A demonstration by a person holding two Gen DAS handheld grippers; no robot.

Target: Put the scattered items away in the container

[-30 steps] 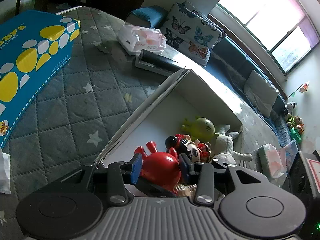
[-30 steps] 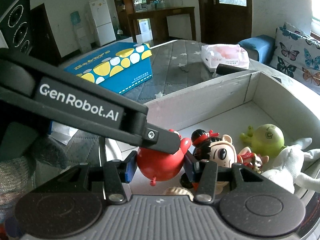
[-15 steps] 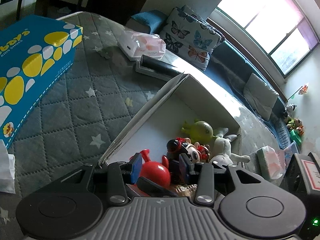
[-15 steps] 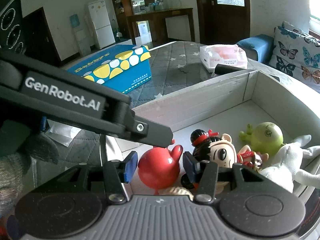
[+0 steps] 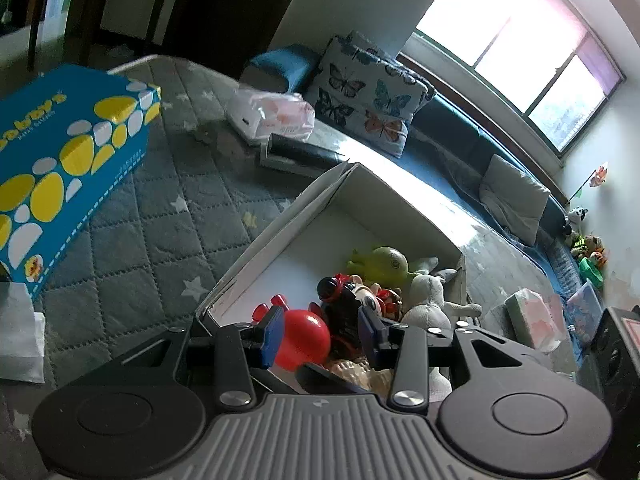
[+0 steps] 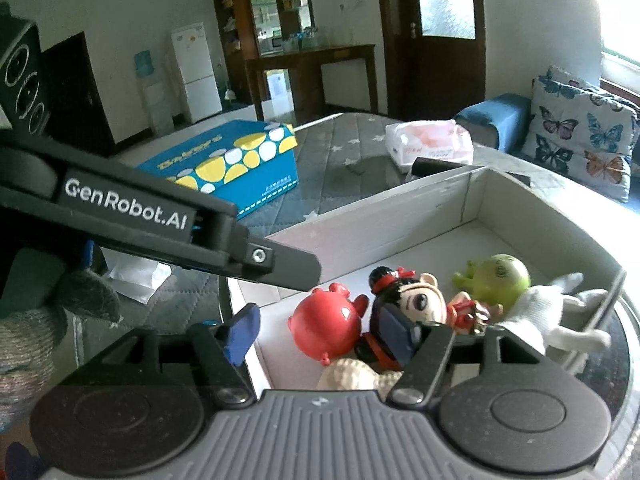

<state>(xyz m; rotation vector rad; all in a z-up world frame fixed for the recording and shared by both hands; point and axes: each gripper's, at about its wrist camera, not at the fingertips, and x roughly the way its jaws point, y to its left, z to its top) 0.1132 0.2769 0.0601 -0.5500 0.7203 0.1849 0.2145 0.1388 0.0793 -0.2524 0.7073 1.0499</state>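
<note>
A white cardboard box [image 6: 400, 220] stands on the quilted bed. In it lie a red pig toy [image 6: 326, 330], a doll with a black hat [image 6: 412, 300], a green round toy [image 6: 502, 278], a white plush [image 6: 560, 312] and a beige toy [image 6: 352, 374]. My right gripper [image 6: 324, 340] is open above the box's near corner, its fingers either side of the pig and apart from it. My left gripper [image 5: 320, 332] is open above the same corner, with the pig [image 5: 304, 338] lying below it. The box wall [image 5: 280, 236] shows in the left wrist view.
A blue and yellow carton [image 5: 60, 168] lies on the bed to the left. A white plastic bag [image 5: 272, 114] and a black roll [image 5: 300, 152] lie beyond the box. A butterfly pillow [image 5: 368, 92] and a blue sofa stand behind. White paper [image 5: 20, 336] lies near left.
The red pig has left the two grippers and now lies on the box floor. My right gripper has opened wider. Both grippers have pulled back and up a little.
</note>
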